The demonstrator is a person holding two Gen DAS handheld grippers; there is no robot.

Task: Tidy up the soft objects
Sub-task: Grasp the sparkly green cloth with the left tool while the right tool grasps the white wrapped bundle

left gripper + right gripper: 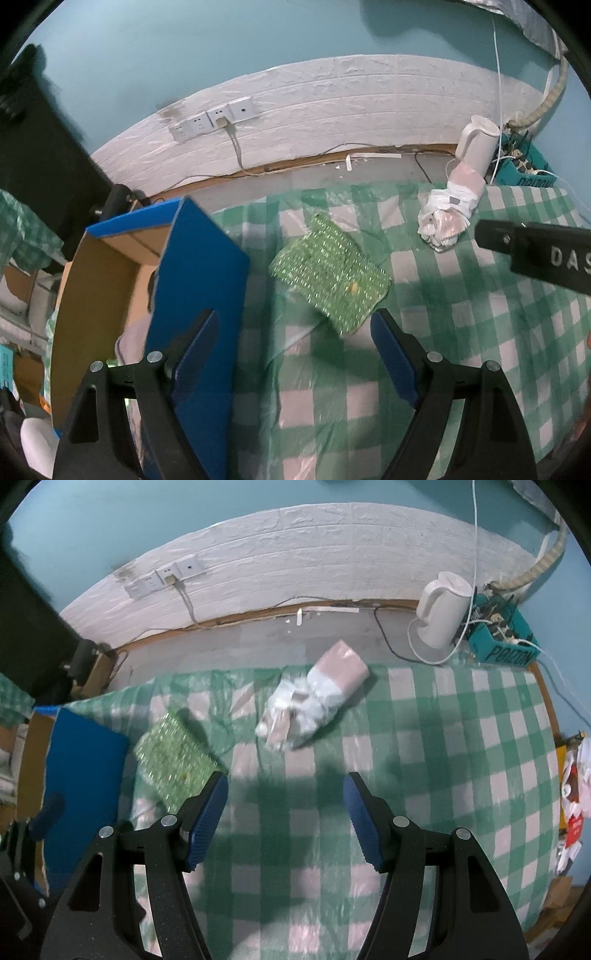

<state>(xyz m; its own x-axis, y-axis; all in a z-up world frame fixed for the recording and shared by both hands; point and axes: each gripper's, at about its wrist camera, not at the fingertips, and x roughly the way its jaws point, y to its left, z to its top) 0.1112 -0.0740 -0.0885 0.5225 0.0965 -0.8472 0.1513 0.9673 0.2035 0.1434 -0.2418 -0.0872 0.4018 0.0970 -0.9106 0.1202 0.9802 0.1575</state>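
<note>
The tabletop [443, 738], covered in a green-and-white checked cloth, carries two soft items. A green sequined pouch [330, 271] lies flat at the centre of the left wrist view, just beside a blue-lidded cardboard box [110, 280] that stands open at the left of the frame; the open flap suggests the box serves as the collection bin. A tissue pack in a crumpled plastic bag [314, 698] lies at upper centre of the right wrist view, well apart from the pouch. A white kettle [441, 609] and a teal crate of cables [506, 642] sit at the upper right, clear of the work area. The left gripper [295, 365] points steeply down with its fingers [393, 362] spread wide; the pouch's near corner lies just ahead of them, not touched. This placement is judged an approach for pickup. The right gripper [284, 821] also points down over bare cloth, its fingers [208, 819] parted to a moderate gap, holding nothing and short of the tissue pack.
</note>
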